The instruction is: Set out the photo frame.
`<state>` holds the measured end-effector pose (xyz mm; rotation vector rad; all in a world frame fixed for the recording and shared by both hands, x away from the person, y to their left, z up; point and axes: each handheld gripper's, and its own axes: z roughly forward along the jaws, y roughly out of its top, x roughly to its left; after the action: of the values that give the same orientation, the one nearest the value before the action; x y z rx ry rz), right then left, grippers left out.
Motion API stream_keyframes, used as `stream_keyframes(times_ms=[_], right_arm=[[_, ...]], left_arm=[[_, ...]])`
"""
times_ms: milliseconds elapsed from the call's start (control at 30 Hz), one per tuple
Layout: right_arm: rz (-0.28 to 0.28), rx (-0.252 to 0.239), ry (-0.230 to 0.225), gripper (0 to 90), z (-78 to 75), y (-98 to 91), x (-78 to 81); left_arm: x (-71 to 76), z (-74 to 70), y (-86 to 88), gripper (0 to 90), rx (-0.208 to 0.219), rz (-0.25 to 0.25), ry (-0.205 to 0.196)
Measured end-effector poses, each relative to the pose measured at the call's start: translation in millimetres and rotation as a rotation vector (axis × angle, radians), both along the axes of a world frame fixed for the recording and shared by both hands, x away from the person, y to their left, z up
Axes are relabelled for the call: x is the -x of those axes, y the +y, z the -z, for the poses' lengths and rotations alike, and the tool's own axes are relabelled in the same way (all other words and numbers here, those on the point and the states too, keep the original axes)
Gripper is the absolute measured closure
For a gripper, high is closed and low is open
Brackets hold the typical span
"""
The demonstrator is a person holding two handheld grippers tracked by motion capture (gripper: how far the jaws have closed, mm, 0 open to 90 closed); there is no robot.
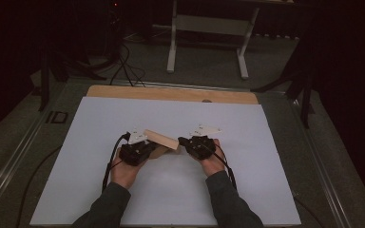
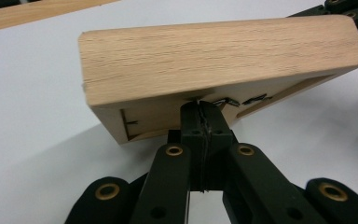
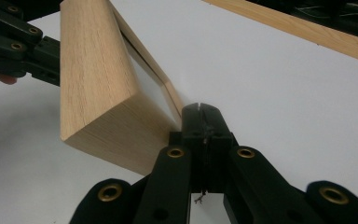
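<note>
So there's a wooden box (image 1: 162, 139) propped up on one long edge near the middle of the white sheet (image 1: 100, 190), tilted so its hollow underside faces the person. The left gripper (image 2: 200, 108) sits just left of the box with its jaws closed tight together, tips pushed against the underside right by some small dark metal fittings (image 2: 242, 100). Doesn't look like it's pinching anything, more like bracing. The right gripper (image 3: 200, 109) is at the box's right end, jaws also shut with nothing between them, tips against the lower edge. My guess is the two closed tips act like props, keeping the box from tipping flat.

The sheet lies on a wooden board (image 1: 171, 93) behind the box. Farther back of the box there's grey floor, loose cables (image 1: 126, 66) and a white stand (image 1: 209, 28), all pretty dim.
</note>
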<state>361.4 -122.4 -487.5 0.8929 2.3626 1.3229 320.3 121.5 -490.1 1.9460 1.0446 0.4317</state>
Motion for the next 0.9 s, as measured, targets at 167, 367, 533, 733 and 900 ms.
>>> stream_keyframes(times_ms=[167, 367, 533, 733, 900], right_arm=[[-0.009, 0.005, -0.001, 89.5, -0.3, 0.6, 1.6], [-0.015, 0.006, -0.006, 89.5, -0.1, 0.8, 3.4], [-0.022, 0.018, -0.006, 89.5, 1.0, 0.0, 6.1], [-0.028, 0.023, -0.009, 89.5, 1.7, -0.3, 8.9], [-0.038, 0.029, -0.013, 89.5, 2.4, -0.4, 11.9]], left_arm=[[0.7, -1.0, -1.4, 89.4, -0.002, 0.003, -0.005], [1.7, -1.9, -2.9, 89.4, -0.002, 0.01, -0.008], [2.4, -2.1, -4.6, 89.4, -0.003, 0.017, -0.011], [3.7, -2.7, -8.0, 89.4, -0.011, 0.025, -0.011], [4.0, -2.7, -9.3, 89.4, -0.013, 0.03, -0.012]])
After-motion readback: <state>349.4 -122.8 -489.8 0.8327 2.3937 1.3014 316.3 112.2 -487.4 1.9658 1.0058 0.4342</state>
